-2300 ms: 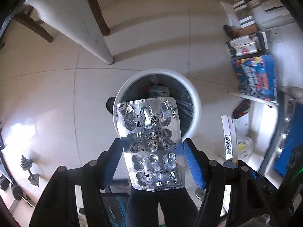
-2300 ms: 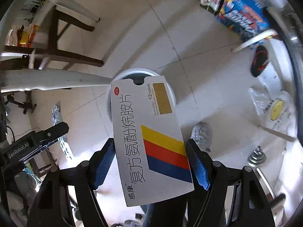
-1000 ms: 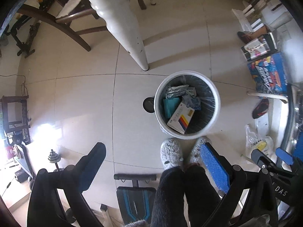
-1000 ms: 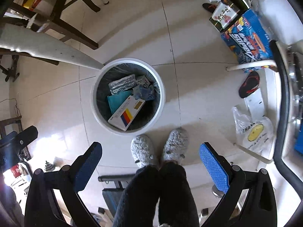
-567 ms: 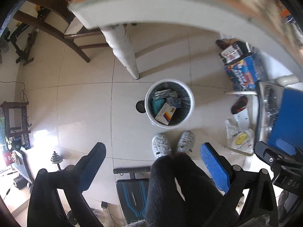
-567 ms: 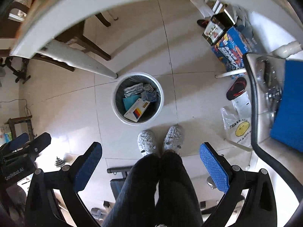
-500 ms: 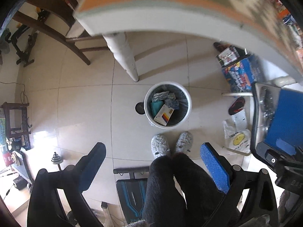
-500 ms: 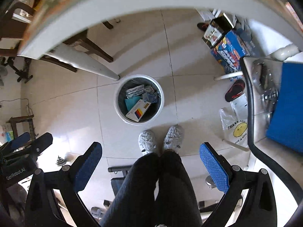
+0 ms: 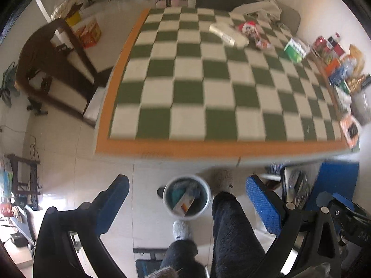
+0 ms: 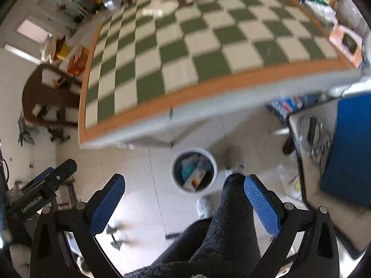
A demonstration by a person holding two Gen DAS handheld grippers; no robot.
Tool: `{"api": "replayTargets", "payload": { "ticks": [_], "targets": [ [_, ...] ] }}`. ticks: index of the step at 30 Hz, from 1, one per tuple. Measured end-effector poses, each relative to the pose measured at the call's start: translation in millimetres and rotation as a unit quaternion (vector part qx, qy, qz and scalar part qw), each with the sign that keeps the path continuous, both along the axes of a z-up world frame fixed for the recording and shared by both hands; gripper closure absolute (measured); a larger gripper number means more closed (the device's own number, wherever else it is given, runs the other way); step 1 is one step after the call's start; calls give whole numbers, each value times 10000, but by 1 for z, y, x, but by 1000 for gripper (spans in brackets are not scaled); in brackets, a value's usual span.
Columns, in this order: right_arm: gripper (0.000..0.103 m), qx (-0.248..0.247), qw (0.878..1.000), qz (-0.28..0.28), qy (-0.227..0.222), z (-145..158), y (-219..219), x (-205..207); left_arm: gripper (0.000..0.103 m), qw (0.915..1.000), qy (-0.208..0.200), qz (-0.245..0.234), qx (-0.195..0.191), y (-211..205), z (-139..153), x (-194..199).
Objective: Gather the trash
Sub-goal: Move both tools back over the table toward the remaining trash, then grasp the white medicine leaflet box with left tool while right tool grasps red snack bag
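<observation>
Trash sits in a white round bin [image 9: 187,199] on the pale tiled floor [image 9: 69,185], just below the near edge of the table [image 9: 208,149]. Inside the bin lie a teal piece [image 9: 175,194], a white medicine box with a red-and-yellow stripe [image 9: 184,205] leaning across the middle, and some bluish crumpled material at the far side; the rest is too blurred to tell. In the right wrist view the same bin [image 10: 194,170] shows the box [image 10: 196,180] at its near side.

More litter lies on the green-and-white checked tabletop [image 9: 204,74], well apart from the bin at the far end: a white wrapper [image 9: 228,34], a red-and-white packet [image 9: 252,31] just beside it, and a green-and-white pack [image 9: 295,51] to the right. Boxes and packets crowd the right edge of the table [image 9: 343,69].

The left gripper [image 9: 185,199] is spread wide with nothing between its blue pads [image 9: 262,205]. The right gripper [image 10: 183,202] is likewise spread wide and empty, blue pads [image 10: 260,205] well apart.

The person's dark trouser legs [image 9: 231,231] and a grey fuzzy slipper [image 9: 182,229] stand just beside the bin, the slipper close to its near rim. A dark wooden chair [image 9: 51,69] stands left of the table, and a blue panel [image 9: 334,185] is at the right.
</observation>
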State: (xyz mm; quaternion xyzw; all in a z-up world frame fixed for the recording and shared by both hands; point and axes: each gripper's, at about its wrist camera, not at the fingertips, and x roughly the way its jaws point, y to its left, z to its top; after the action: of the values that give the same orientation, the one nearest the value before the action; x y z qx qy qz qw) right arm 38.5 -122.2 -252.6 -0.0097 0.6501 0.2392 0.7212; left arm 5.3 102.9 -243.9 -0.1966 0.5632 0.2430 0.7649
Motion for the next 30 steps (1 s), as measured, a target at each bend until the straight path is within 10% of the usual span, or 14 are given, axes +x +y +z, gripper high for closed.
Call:
{"api": "replayTargets", "payload": {
  "ticks": [19,30],
  "targets": [
    [0,-1051,9909,480,-685,-22,134,468,0,9807,774,1682,-637,119,-92,387],
    [0,-2312,9596,1473,-636,-89,164,579,4,9677,1153,2077,-847,154,-154,433]
  ]
}}
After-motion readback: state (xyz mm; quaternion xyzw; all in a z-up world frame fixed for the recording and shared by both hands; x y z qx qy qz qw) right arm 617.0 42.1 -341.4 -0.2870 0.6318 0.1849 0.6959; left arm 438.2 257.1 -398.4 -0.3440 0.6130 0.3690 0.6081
